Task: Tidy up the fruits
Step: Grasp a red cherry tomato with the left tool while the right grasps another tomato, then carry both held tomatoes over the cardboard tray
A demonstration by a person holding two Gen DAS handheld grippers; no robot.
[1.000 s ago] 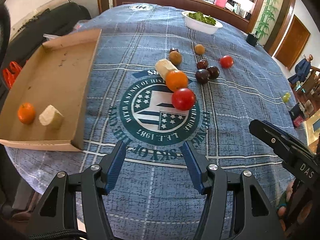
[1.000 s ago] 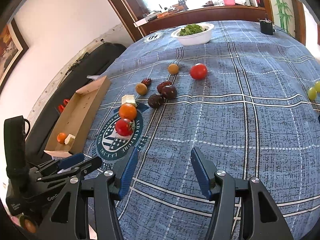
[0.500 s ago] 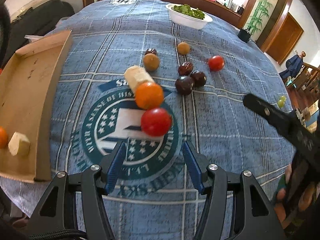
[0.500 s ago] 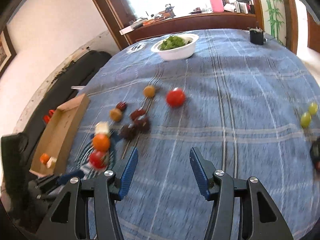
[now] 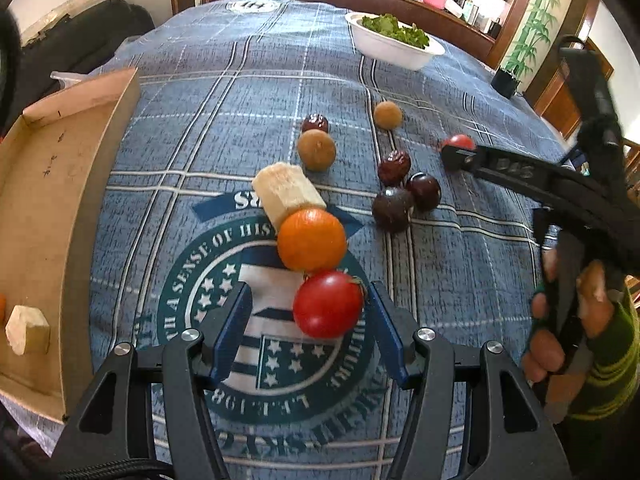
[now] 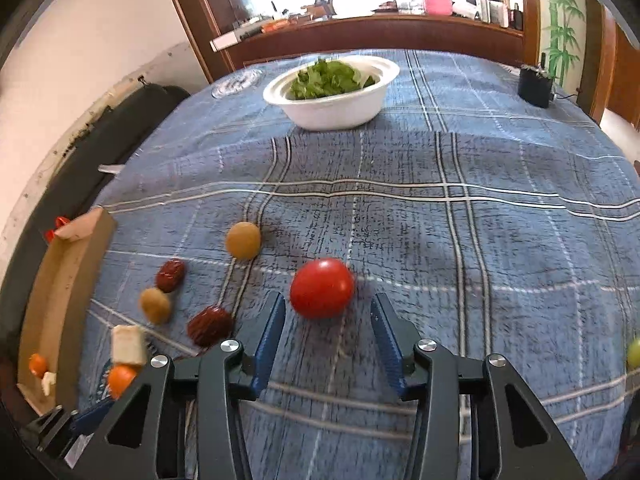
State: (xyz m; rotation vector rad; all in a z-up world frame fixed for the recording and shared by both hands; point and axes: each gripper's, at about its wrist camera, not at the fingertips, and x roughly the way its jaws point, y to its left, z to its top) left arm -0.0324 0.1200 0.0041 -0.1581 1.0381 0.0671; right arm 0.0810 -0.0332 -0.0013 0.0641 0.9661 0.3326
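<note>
Your left gripper (image 5: pixel 308 322) is spread wide w/ a red tomato (image 5: pixel 328 305) sitting right btwn the blue fingers (image 5: pixel 232 326), closer to the right-hand one, maybe brushing it but can't say for sure; not clamped on anything. Just past the fingertips there's an orange (image 5: pixel 311 239) touching that tomato, and beyond it a pale cut chunk (image 5: pixel 287 195) leaning against the orange. Further out ahead: a brown round fruit (image 5: pixel 316 149) w/ a dark red date (image 5: pixel 315 123) just behind it, another tan round one (image 5: pixel 387 115), and off to the right of the fingers a wrinkly date (image 5: pixel 394 167) plus two dark plums (image 5: pixel 393 208) bunched together. Left of your left fingers is the cardboard tray (image 5: pixel 52 184), w/ a second pale chunk (image 5: pixel 27 329) in its near end. Your right gripper (image 6: pixel 327 338) is also released, fingers apart, and a second red tomato (image 6: pixel 322 288) sits just ahead of the tips, roughly centred in the gap, a bit toward the left finger, not touched afaict. From that cam, left of the fingers you get a date (image 6: pixel 209 325), brown fruit (image 6: pixel 155 305), another date (image 6: pixel 171 275), and a tan fruit (image 6: pixel 243 240) further out. Far ahead on the blue plaid desk (image 6: pixel 500 240) is a white bowl (image 6: pixel 332 110) of greens. A green grape (image 6: pixel 634 353) is way off to the right edge, blurry.
</note>
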